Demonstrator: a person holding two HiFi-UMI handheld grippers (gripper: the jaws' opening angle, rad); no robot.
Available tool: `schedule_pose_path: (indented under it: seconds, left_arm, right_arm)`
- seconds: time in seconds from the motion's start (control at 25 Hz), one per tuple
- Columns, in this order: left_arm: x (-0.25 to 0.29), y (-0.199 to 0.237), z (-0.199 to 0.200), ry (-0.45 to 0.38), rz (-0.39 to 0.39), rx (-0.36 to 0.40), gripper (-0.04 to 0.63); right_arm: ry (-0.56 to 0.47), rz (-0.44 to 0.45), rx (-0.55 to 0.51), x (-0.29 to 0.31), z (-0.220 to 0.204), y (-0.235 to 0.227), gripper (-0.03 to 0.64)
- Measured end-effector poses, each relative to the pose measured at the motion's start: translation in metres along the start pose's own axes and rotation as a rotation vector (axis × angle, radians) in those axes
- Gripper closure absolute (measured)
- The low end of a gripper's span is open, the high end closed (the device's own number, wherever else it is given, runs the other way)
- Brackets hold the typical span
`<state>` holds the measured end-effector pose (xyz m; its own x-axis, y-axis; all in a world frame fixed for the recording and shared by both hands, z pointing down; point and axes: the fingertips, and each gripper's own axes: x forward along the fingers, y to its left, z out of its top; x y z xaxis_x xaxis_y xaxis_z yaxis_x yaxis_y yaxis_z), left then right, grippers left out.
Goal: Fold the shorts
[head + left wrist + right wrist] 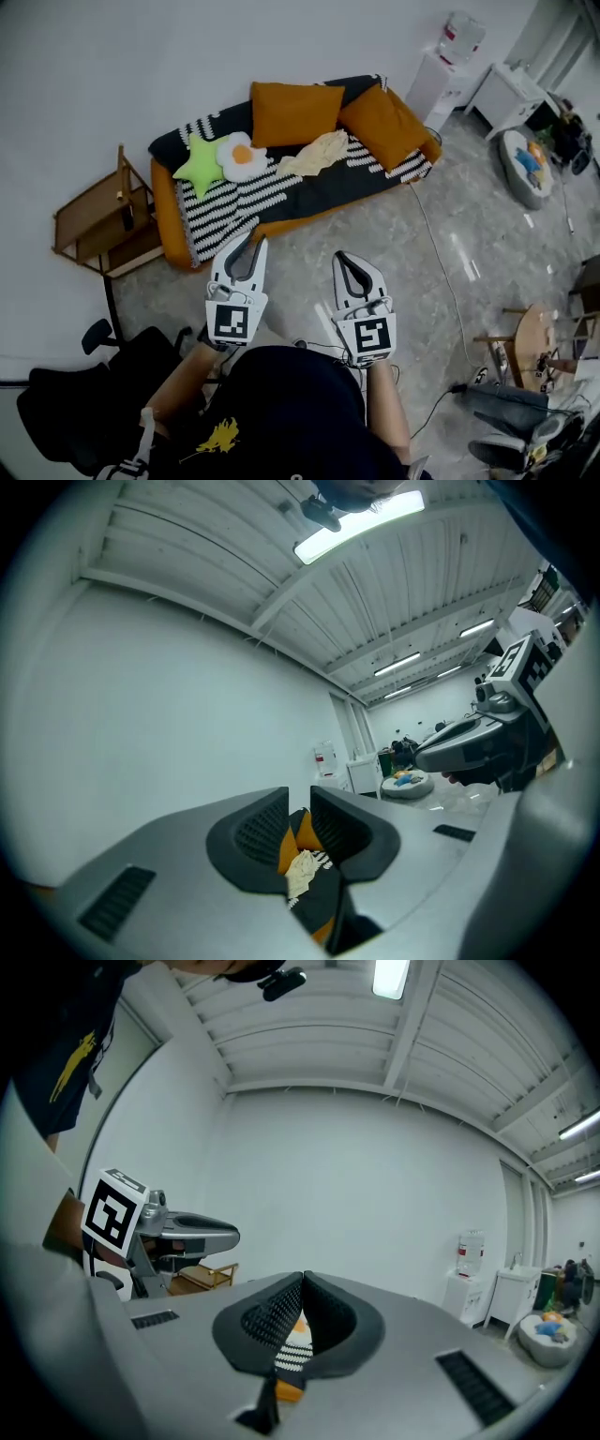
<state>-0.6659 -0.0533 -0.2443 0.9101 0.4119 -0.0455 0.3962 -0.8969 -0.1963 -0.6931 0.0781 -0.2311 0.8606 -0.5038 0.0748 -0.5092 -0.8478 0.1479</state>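
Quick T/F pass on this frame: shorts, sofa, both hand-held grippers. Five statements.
1. The pale shorts lie on the sofa. True.
2. The right hand-held gripper grips the shorts. False: its jaws are shut on nothing, well short of the sofa.
3. A green star pillow lies beside a fried-egg pillow. True.
4. The two big cushions are blue. False: the cushions are orange.
5. The left hand-held gripper rests on the sofa. False: it is held in the air short of it, jaws slightly apart and empty.
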Motion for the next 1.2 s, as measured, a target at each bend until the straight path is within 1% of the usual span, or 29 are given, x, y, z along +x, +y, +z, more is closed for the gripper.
schedule_pose_path:
  seconds: [0.04, 0.08, 0.12, 0.2, 0.24, 0.32, 0.4, 0.44, 0.48, 0.52, 0.56, 0.6, 0.64, 0.68, 0.72, 0.8, 0.88, 1.0, 1.08, 1.2]
  left_arm:
    - [0.002, -0.004, 0.000, -0.011, -0.002, -0.005, 0.498]
    - [0.004, -0.010, -0.004, 0.008, -0.020, 0.008, 0.477]
    - [0.006, -0.016, -0.008, 0.046, -0.047, 0.030, 0.467]
    - [0.008, -0.028, -0.015, 0.097, -0.096, 0.068, 0.425]
    - [0.009, -0.033, -0.017, 0.108, -0.114, 0.084, 0.401]
    - [0.012, -0.041, -0.021, 0.127, -0.138, 0.108, 0.328]
    - [0.016, -0.047, -0.026, 0.148, -0.154, 0.112, 0.273]
    - [0.018, -0.049, -0.030, 0.162, -0.164, 0.110, 0.253]
    - [0.020, -0.052, -0.034, 0.177, -0.176, 0.109, 0.226]
    - [0.021, -0.053, -0.037, 0.193, -0.189, 0.108, 0.204]
    - [0.023, -0.055, -0.039, 0.207, -0.202, 0.107, 0.182]
    - [0.024, -0.056, -0.040, 0.216, -0.217, 0.103, 0.157]
    - [0.026, -0.057, -0.040, 0.213, -0.232, 0.094, 0.129]
    - [0.027, -0.058, -0.037, 0.194, -0.244, 0.080, 0.096]
    - [0.028, -0.057, -0.032, 0.154, -0.249, 0.060, 0.086]
    - [0.032, -0.050, -0.021, 0.075, -0.228, 0.014, 0.085]
    - [0.040, -0.037, -0.017, 0.059, -0.200, -0.020, 0.086]
    - [0.051, -0.011, -0.021, 0.040, -0.200, -0.067, 0.087]
    - [0.060, 0.012, -0.026, 0.023, -0.199, -0.099, 0.087]
    - [0.085, 0.051, -0.033, 0.001, -0.188, -0.130, 0.087]
  right_arm:
    - [-0.009, -0.005, -0.009, -0.002, -0.001, -0.002, 0.600]
    - [-0.009, -0.016, -0.011, -0.005, -0.003, -0.005, 0.600]
    - [-0.010, -0.027, -0.011, -0.008, -0.005, -0.008, 0.594]
    - [0.020, -0.047, 0.004, -0.015, -0.012, -0.012, 0.481]
    - [0.049, -0.059, 0.018, -0.019, -0.018, -0.015, 0.444]
    - [0.078, -0.089, 0.040, -0.025, -0.026, -0.021, 0.404]
    - [0.079, -0.113, 0.065, -0.029, -0.030, -0.029, 0.360]
    - [0.078, -0.122, 0.084, -0.031, -0.033, -0.032, 0.327]
    - [0.075, -0.130, 0.108, -0.031, -0.034, -0.036, 0.280]
    - [0.071, -0.136, 0.134, -0.031, -0.036, -0.039, 0.209]
    - [0.066, -0.142, 0.158, -0.030, -0.038, -0.042, 0.112]
    - [0.060, -0.151, 0.173, -0.029, -0.038, -0.045, 0.036]
    - [0.055, -0.162, 0.180, -0.028, -0.039, -0.048, 0.018]
    - [0.054, -0.174, 0.180, -0.027, -0.040, -0.050, 0.018]
    - [0.057, -0.182, 0.179, -0.026, -0.041, -0.052, 0.018]
    - [0.070, -0.183, 0.180, -0.020, -0.043, -0.055, 0.018]
    - [0.096, -0.178, 0.180, -0.009, -0.048, -0.059, 0.018]
    - [0.147, -0.180, 0.188, 0.016, -0.058, -0.060, 0.018]
    - [0.168, -0.182, 0.194, 0.037, -0.061, -0.059, 0.018]
    - [0.193, -0.192, 0.172, 0.074, -0.057, -0.057, 0.020]
